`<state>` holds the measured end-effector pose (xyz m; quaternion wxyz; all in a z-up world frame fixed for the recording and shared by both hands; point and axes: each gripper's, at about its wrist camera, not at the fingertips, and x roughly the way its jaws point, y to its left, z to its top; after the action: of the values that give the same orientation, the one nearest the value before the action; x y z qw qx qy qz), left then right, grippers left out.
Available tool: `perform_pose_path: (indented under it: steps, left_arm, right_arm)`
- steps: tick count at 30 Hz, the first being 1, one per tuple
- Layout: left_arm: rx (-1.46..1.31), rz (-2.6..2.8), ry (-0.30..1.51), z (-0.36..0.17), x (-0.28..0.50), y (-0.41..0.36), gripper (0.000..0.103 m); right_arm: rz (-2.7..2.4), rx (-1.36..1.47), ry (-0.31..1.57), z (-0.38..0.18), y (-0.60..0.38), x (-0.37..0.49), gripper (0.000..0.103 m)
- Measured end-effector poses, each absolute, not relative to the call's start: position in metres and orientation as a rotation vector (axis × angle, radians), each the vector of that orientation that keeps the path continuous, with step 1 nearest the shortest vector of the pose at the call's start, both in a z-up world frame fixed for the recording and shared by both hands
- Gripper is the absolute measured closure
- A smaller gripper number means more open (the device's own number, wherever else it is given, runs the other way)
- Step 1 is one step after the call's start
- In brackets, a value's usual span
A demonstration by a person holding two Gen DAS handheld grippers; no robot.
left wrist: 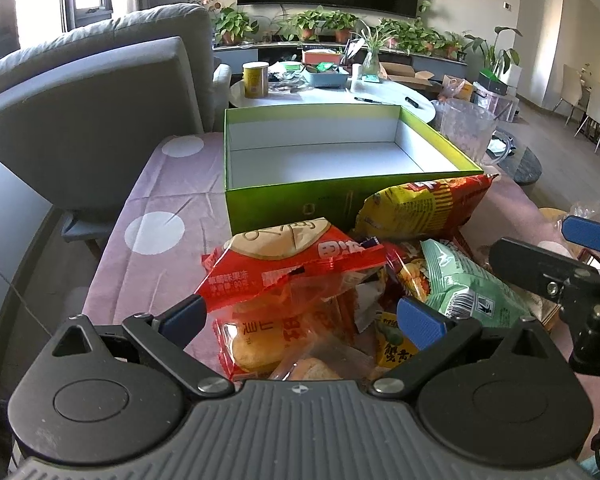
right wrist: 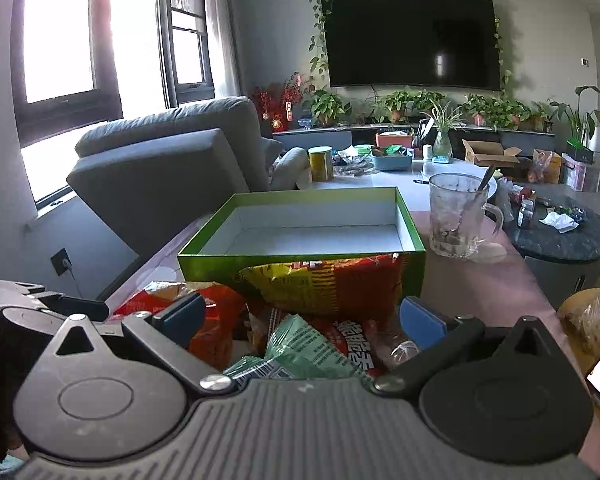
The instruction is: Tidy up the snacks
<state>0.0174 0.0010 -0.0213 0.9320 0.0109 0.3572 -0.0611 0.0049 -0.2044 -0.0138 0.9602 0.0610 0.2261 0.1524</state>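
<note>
Directly ahead of the spread, empty left gripper (left wrist: 302, 318) the red snack packet (left wrist: 288, 268) is found, the open green box (left wrist: 340, 200) lying just beyond, while the right gripper (right wrist: 302, 320) is likewise held apart.

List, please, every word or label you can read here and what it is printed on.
"草莓味果冻": red jelly packet, in small print.
"蟹黄": small yellow packet; the rest is hidden.
Green bag: barcode digits too small to read.
Yellow-and-red chip bag: lettering blurred and cut off.
Green box: marks unreadable.
</note>
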Motion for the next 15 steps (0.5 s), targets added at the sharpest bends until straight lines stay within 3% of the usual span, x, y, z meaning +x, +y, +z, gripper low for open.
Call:
perform_pose_path:
  steps: [15]
  left_arm:
    - [0.028, -0.123, 0.729, -0.022, 0.017, 0.001, 0.001]
  right_arm:
    - [0.320, 0.062, 0.464, -0.013, -0.193, 0.002, 0.026]
